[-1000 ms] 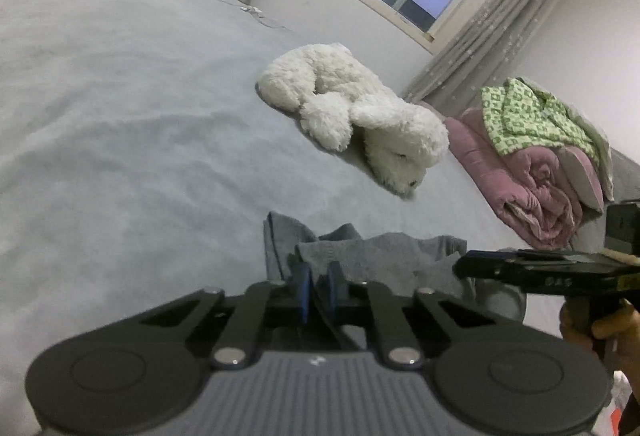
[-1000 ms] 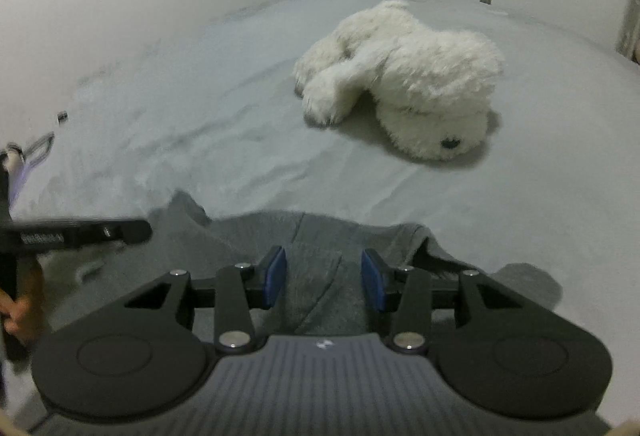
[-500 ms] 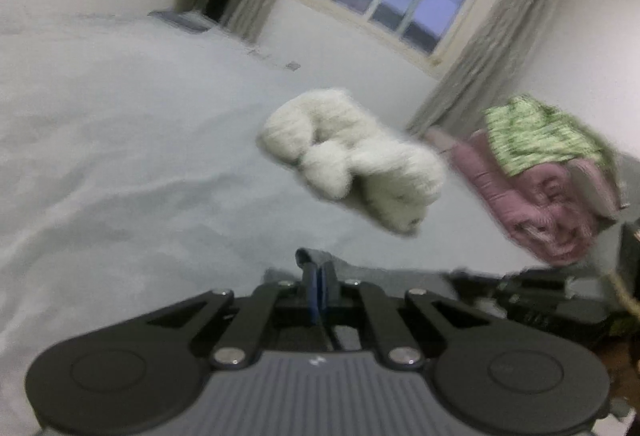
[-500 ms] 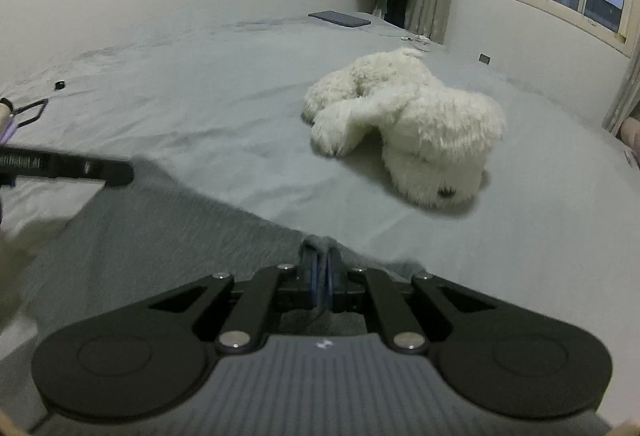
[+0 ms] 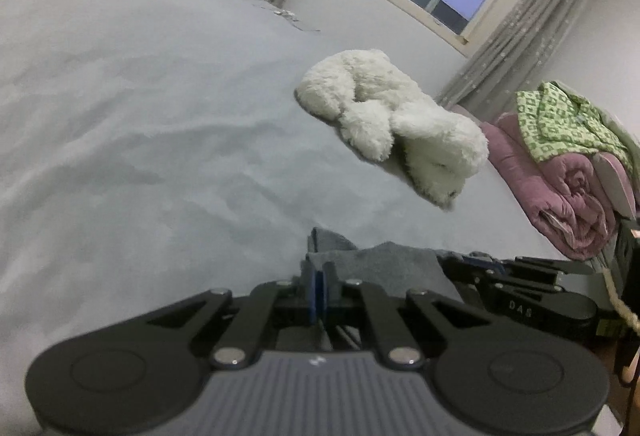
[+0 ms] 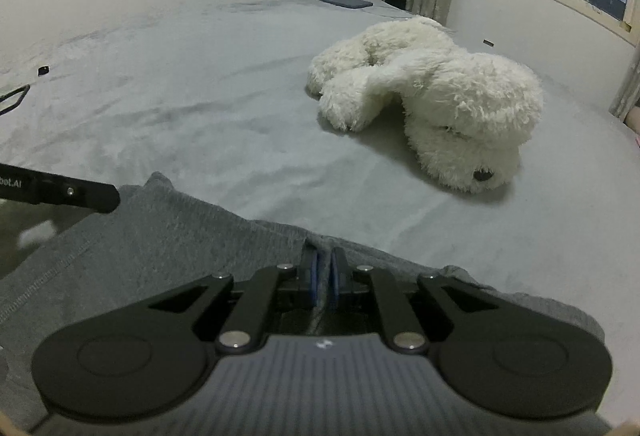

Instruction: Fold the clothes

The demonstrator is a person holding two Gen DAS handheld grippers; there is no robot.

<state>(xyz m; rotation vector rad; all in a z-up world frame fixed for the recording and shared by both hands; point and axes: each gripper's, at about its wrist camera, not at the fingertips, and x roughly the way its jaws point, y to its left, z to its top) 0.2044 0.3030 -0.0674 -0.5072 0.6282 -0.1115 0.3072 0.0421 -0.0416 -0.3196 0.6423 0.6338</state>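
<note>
Gripping the grey garment point(image 6: 168, 236) with both tools, the person has it stretched between them over the near part of the bed point(image 6: 200, 108). The right gripper point(image 6: 322, 278) has its 2 blue-padded fingers pinched on a small ridge of the cloth's far edge. The left gripper point(image 5: 319, 290) also has its fingers pressed together, and grey fabric bunches right at their tips — it looks clamped on a fold, though the exact bite is hidden behind the fingers. From the right camera the cloth spreads broad and fairly flat toward the left tool's arm; from the left camera it looks more rumpled, with a corner poking up.

What could go wrong from here? Both holds look thin — just a pinch of edge — so a brisk lift or swing could, I'd guess, let the fabric slide out of 1 pair of fingers and drop the fold askew. Uneven pull between the 2 hands would likely skew the crease or drag wrinkles into the panel. The soft sheet underneath may ruck up and catch the cloth. The white plush dog point(image 6: 432, 108) lies ahead, apart from the garment; a long forward sweep could brush it.
</note>
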